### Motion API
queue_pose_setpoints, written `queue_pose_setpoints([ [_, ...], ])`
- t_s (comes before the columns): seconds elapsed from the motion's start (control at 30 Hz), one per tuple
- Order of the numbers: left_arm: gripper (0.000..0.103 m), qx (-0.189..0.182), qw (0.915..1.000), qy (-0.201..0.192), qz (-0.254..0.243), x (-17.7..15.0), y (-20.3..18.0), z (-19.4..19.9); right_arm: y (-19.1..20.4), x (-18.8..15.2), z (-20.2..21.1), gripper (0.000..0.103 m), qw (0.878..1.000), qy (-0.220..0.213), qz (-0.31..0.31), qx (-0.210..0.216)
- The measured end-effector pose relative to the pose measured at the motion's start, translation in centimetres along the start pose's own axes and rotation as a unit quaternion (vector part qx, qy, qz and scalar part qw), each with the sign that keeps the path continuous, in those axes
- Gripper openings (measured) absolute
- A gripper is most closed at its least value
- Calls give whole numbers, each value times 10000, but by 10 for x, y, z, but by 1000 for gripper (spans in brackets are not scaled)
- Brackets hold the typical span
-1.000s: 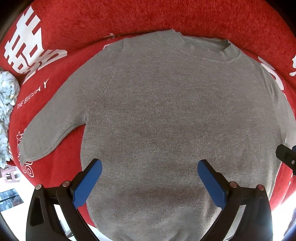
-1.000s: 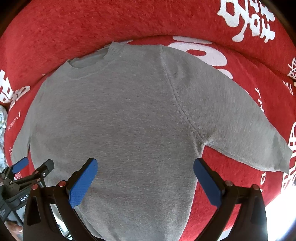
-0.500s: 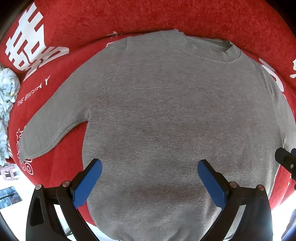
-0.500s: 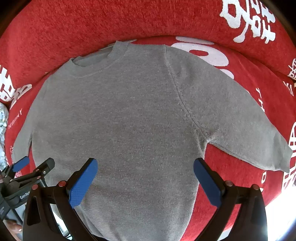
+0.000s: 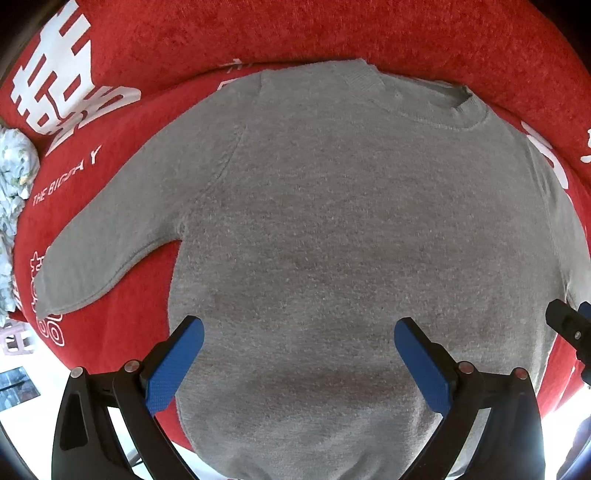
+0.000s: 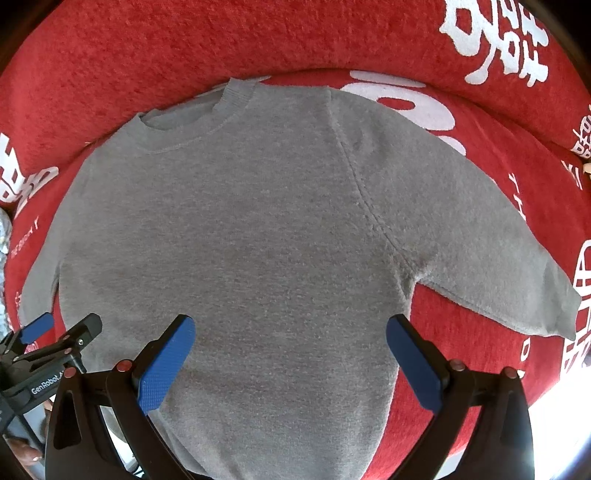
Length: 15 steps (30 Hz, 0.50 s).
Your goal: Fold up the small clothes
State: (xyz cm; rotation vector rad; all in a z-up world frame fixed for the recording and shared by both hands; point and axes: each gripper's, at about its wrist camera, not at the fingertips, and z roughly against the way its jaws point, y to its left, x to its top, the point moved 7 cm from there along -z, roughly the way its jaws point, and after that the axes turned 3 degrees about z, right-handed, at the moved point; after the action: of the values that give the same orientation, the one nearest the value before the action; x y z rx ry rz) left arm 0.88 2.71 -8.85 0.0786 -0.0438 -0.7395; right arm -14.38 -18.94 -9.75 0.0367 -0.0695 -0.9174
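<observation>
A small grey sweater [image 5: 332, 229] lies flat and spread out on a red sofa seat, collar at the far side, sleeves out to both sides. It also shows in the right wrist view [image 6: 258, 229]. My left gripper [image 5: 299, 347] is open and empty, hovering above the sweater's lower body. My right gripper [image 6: 291, 343] is open and empty too, above the lower right part of the body. The left sleeve [image 5: 110, 251] and right sleeve [image 6: 498, 266] lie flat. The hem hangs over the seat's front edge.
The red sofa [image 5: 332, 33] has white lettering and a raised backrest behind the collar. A patterned pale cloth [image 5: 14, 192] lies at the far left. My right gripper's tip [image 5: 569, 328] shows at the left view's right edge; my left gripper [image 6: 48, 343] shows at the right view's left edge.
Both grippers have drifted slightly forward and lower over the sweater, which looks a little larger. Nothing was grasped or moved.
</observation>
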Motion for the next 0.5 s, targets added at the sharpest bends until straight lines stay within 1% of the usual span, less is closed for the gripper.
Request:
queue_pose_setpoints([
  [0.5, 103, -76, 9999, -7, 66, 2, 3, -1, 6, -1, 0, 103, 9999, 20, 123, -65],
])
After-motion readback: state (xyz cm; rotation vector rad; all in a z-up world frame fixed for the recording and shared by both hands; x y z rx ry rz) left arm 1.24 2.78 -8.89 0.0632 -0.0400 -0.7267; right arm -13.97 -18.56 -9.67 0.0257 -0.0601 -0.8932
